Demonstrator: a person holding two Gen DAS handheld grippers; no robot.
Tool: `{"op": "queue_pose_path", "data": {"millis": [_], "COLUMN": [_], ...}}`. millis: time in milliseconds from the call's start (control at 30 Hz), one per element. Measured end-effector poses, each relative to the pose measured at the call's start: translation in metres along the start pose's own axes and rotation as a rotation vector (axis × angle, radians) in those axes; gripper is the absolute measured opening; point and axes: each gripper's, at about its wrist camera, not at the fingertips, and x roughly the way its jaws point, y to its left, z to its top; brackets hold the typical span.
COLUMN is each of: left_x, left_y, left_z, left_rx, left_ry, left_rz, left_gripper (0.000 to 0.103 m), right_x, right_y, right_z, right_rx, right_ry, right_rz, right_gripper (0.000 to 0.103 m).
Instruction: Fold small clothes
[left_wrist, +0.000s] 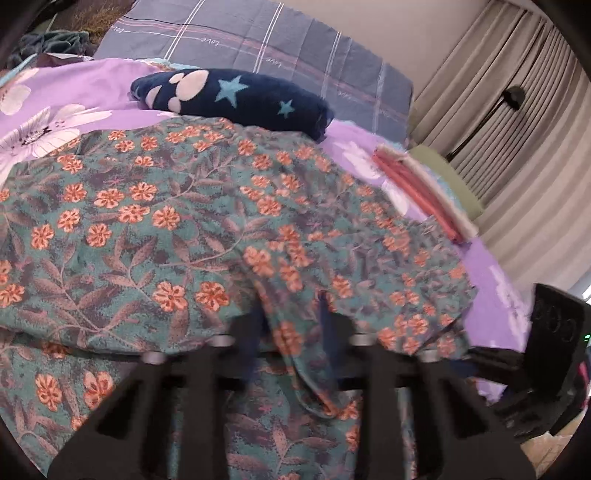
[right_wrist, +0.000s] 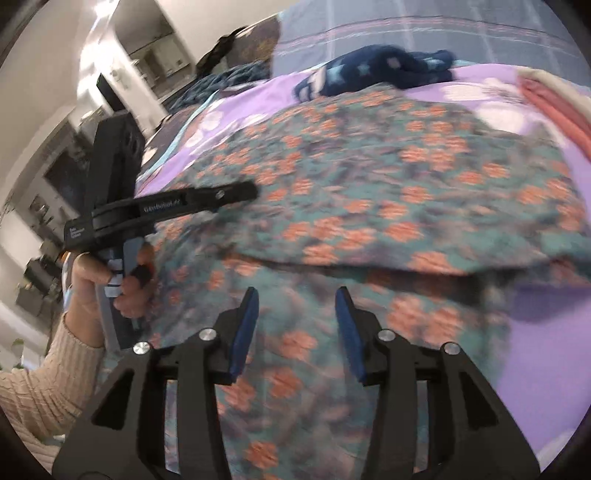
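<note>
Left gripper (left_wrist: 291, 328) pinches the floral garment (left_wrist: 184, 221) spread across the purple bedspread (left_wrist: 491, 273), right gripper (right_wrist: 295, 325) hangs open above it; mid-fold, I reckon, next carrying that edge across.

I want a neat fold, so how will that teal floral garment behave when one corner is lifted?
The teal floral garment will probably be floppy: it lies in soft wrinkles and bunches between the left gripper. It looks thin, so likely light, trailing rather than holding shape. On the purple bedsheet it may drag and crease.
</note>
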Motion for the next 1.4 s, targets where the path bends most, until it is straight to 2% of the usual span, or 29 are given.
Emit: {"op": "queue_pose_path", "data": {"millis": [67, 167, 233, 300, 400, 533, 633, 733, 767, 933, 967, 1067, 1100, 1267, 1333, 1400], "left_x": [0.001, -0.008, -0.020, -0.041, -0.068, -0.099, -0.117, -0.130, -0.135, -0.124, -0.121, -0.109, -0.108, -0.097, -0.077, -0.044], "left_y": [0.001, -0.008, -0.018, -0.040, -0.074, -0.094, -0.082, -0.047, -0.030, 0.039, 0.048, 0.071, 0.074, 0.067, 0.061, 0.062], "left_z": [0.000, 0.003, 0.011, 0.023, 0.045, 0.073, 0.086, 0.092, 0.090, 0.080, 0.077, 0.066, 0.063, 0.050, 0.046, 0.037], "left_rx": [-0.002, 0.013, 0.022, 0.074, 0.196, 0.265, 0.268, 0.212, 0.188, 0.076, 0.067, 0.046, 0.038, -0.003, -0.007, -0.018], "left_ry": [0.002, -0.030, -0.066, -0.125, -0.190, -0.241, -0.282, -0.285, -0.284, -0.205, -0.196, -0.193, -0.201, -0.211, -0.172, -0.070], "left_rz": [0.016, 0.044, 0.037, 0.026, 0.076, 0.151, 0.273, 0.378, 0.434, 0.555, 0.577, 0.722, 0.744, 0.569, 0.532, 0.492], "left_gripper": [0.004, 0.002, 0.002, 0.002, 0.002, 0.002, 0.002, 0.002, 0.002, 0.003, 0.005, 0.035, 0.036, 0.036, 0.036, 0.040], "right_x": [-0.004, -0.002, 0.000, 0.001, 0.002, 0.002, 0.001, 0.002, 0.002, 0.002, 0.003, 0.003, 0.003, 0.004, 0.004, 0.002], "right_y": [-0.011, -0.026, -0.024, -0.020, -0.021, -0.029, -0.029, -0.027, -0.026, -0.025, -0.024, -0.023, -0.022, -0.022, -0.022, -0.020], "right_z": [-0.003, -0.006, -0.008, -0.007, -0.007, -0.006, -0.007, -0.007, -0.008, -0.007, -0.007, -0.008, -0.008, -0.008, -0.007, -0.007], "right_rx": [0.027, 0.090, 0.066, 0.045, 0.045, 0.081, 0.079, 0.070, 0.069, 0.066, 0.063, 0.057, 0.056, 0.054, 0.051, 0.049], "right_ry": [-0.017, -0.024, -0.030, -0.033, -0.035, -0.037, -0.038, -0.037, -0.036, -0.034, -0.034, -0.033, -0.032, -0.031, -0.031, -0.029], "right_rz": [-0.007, 0.038, 0.033, 0.028, 0.043, 0.092, 0.096, 0.099, 0.099, 0.097, 0.095, 0.090, 0.090, 0.094, 0.091, 0.070], "right_gripper": [0.046, 0.046, 0.051, 0.054, 0.058, 0.059, 0.060, 0.063, 0.064, 0.065, 0.065, 0.066, 0.067, 0.069, 0.068, 0.066]}}
